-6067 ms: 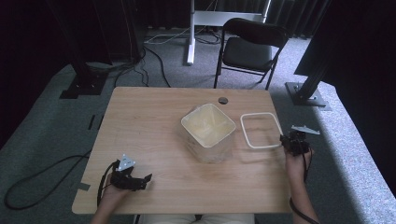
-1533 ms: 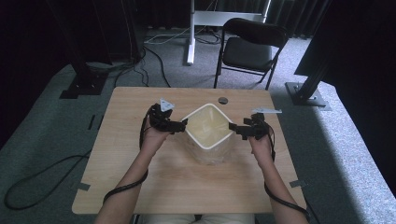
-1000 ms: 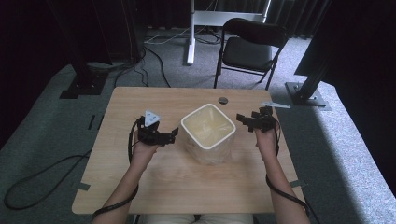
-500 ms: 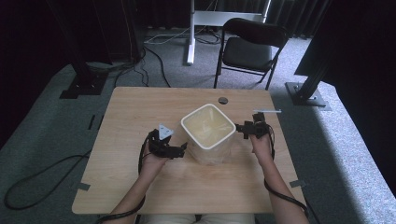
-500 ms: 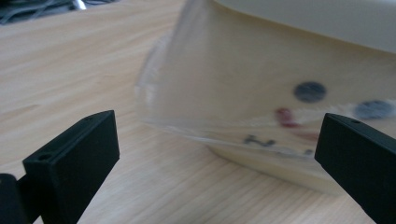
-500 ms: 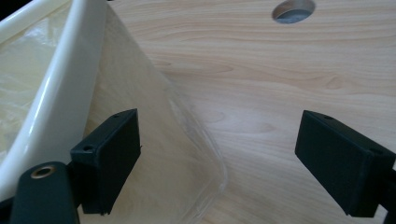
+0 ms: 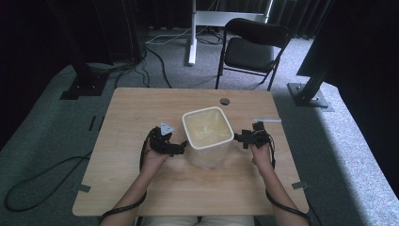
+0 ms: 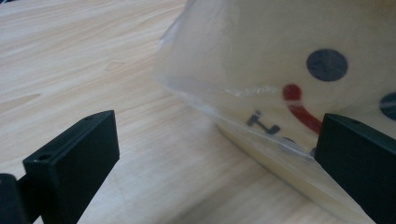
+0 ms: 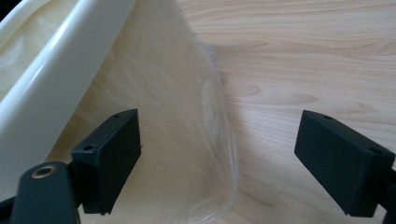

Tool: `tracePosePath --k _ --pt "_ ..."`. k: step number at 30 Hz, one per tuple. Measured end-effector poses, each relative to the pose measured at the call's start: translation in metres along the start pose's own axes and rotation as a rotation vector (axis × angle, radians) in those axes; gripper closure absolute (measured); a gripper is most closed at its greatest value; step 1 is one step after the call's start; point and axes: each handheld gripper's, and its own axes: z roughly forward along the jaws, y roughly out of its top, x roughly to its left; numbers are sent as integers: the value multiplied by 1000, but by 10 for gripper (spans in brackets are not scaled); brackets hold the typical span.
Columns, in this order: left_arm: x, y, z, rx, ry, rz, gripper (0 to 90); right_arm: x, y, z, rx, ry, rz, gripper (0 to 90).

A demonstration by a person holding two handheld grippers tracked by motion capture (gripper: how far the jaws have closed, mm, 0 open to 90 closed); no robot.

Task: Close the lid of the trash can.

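The bin (image 7: pixel 208 136), judged light, with its thin slippery bag liner (image 9: pixel 187 116), is flanked by both wide-open tongs and is best gripped at the stiff rim.

Tall tub (image 7: pixel 208 136) blocks table (image 7: pixel 141 108) centre, bare wood around, probably passable

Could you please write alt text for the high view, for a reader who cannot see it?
A cream bin lined with a clear bag stands on a wooden table, between the left gripper and right gripper, both open.
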Motion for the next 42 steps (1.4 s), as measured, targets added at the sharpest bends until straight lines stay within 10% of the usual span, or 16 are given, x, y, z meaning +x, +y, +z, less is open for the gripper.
tracePosePath --k 21,33,38,42 --pt "25 7 14 -15 13 -9 36 14 -4 9 3 14 -38 131" --pt "37 -17 -33 -114 17 -66 17 14 -4 -7 -80 -99 -104 130" --pt "31 -25 -44 -170 -80 -106 18 15 -5 -9 -78 -117 -120 131" --pt "22 -30 -47 -201 -67 -62 19 17 -11 -9 -77 -125 -132 131"
